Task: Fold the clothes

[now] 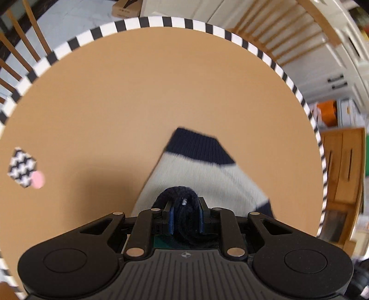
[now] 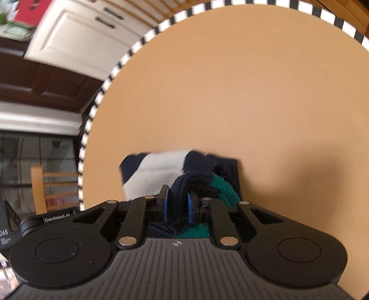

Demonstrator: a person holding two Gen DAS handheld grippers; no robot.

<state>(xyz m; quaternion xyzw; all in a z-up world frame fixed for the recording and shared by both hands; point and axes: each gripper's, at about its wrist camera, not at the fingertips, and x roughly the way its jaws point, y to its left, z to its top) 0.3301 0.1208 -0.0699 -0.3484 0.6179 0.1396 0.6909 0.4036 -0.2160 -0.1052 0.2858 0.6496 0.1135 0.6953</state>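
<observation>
A knitted sweater in white with navy bands hangs over the round tan table; its navy ribbed end points toward the table's middle. My left gripper is shut on a thick navy fold of the sweater, pinched between its blue pads. In the right wrist view the sweater shows white, navy and a green stripe. My right gripper is shut on a navy ribbed edge beside the green part. The garment's lower part is hidden behind both grippers.
The table has a black-and-white checked rim. A small black-and-white patterned marker with a pink dot lies at its left. Wooden chairs stand around it, white cabinets and a wooden cupboard beyond.
</observation>
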